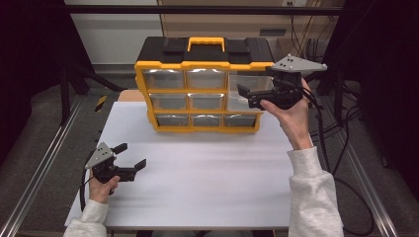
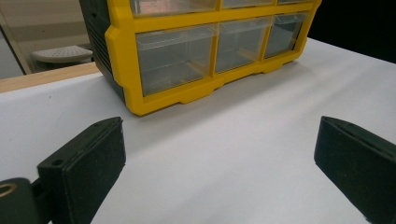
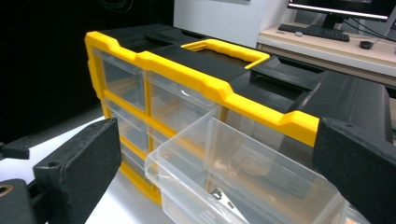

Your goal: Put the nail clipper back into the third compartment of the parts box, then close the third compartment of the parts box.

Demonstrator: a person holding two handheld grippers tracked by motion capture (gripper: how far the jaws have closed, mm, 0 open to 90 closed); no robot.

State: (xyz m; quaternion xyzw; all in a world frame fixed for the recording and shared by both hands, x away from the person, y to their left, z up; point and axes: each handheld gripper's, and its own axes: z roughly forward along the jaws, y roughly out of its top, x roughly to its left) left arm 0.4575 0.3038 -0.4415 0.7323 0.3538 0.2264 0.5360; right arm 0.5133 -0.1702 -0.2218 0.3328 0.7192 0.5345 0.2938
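White table (image 1: 197,173), R gripper (image 1: 247,94) raised at pulled-out drawer (image 3: 243,186), fingers apart, L gripper (image 1: 131,158) low, fingers apart

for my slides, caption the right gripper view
Open right tongs facing a pulled-out clear drawer of the yellow organizer.

Place: I take it for a lab.
Signs: aluminium frame rails (image 1: 29,185), trailing cables (image 1: 346,163), keyboard (image 3: 317,32) on a desk.

No readable text, label, brand or number shows on the yellow organizer (image 1: 200,89) or anything else.
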